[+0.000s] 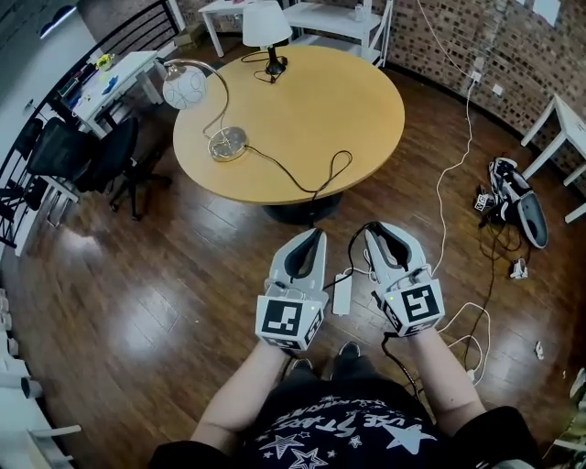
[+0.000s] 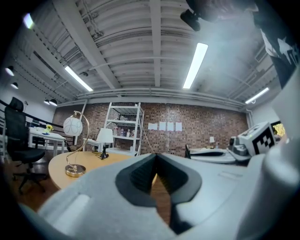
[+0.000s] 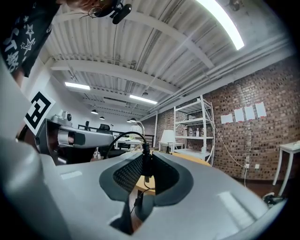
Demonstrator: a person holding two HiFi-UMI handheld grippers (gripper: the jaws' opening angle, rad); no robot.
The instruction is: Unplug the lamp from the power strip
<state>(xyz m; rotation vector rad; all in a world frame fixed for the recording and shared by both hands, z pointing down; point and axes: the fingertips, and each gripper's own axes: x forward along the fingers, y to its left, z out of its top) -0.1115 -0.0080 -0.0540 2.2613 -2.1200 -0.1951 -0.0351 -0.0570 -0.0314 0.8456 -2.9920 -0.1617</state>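
The dark wood floor (image 1: 165,302) fills most of the room, and a round wooden table (image 1: 348,119) stands ahead of the person. On the table are a globe lamp (image 1: 188,87) on a curved stem and a smaller lamp with a white shade (image 1: 265,26). The person holds both grippers out level in front of their body. The left gripper (image 1: 309,240) has its jaws drawn together with nothing between them. The right gripper (image 1: 383,234) is clamped narrowly on a black plug (image 3: 144,166), which stands roughly upright between its pads. The white power strip (image 1: 341,293) lies on the floor between the two grippers and below them, with its long axis pointing away from the person toward the table. It sits down and to the left of the right gripper, with the left gripper about as close on the other side. A black cord (image 1: 302,179) runs from the globe lamp's base, off the table edge and down toward the grippers, so I take the plug to be that lamp's. The plug looks clear of the strip, so the pull itself seems done.
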